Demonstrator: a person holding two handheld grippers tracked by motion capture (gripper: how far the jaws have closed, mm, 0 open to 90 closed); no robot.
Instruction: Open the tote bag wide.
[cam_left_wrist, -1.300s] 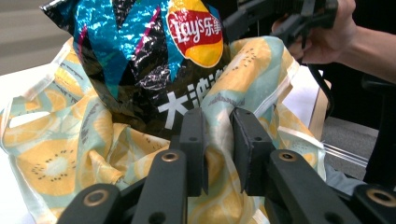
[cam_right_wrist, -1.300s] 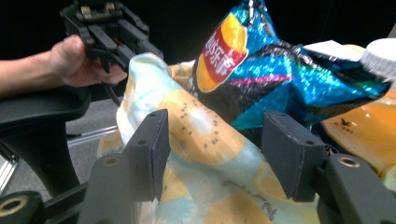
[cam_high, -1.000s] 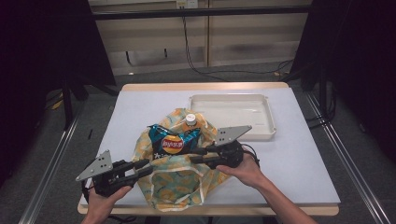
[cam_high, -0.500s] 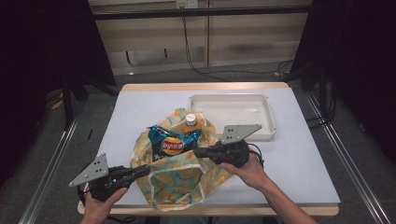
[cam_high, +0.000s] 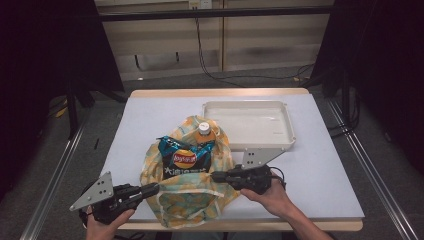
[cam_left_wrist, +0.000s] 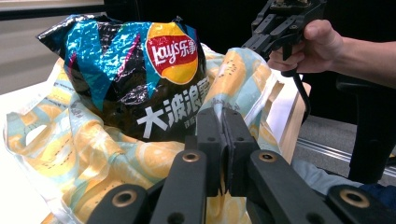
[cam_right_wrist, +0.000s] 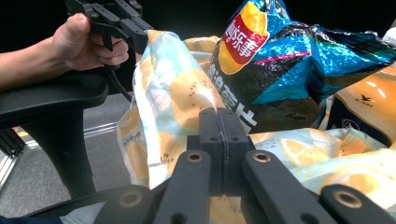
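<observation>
One counter (cam_high: 150, 115) is carrying everything. One lemon-print bag (cam_high: 172, 200) is lying on it, holding one blue-and-black crisp packet (cam_high: 185, 157) and one orange bottle (cam_high: 204, 134) with a white cap. One white tray (cam_high: 247, 122) is sitting just beside the bag. Two grippers are showing, the left gripper (cam_high: 154, 187) and the right gripper (cam_high: 216, 176), each in one hand.

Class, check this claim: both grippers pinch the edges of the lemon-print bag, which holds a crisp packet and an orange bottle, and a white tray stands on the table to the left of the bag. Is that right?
Not quite. In the high view the white tray stands to the right of the lemon-print bag, not the left. The rest holds: the left gripper and right gripper pinch the bag's edges, and the crisp packet and orange bottle sit inside it.
</observation>
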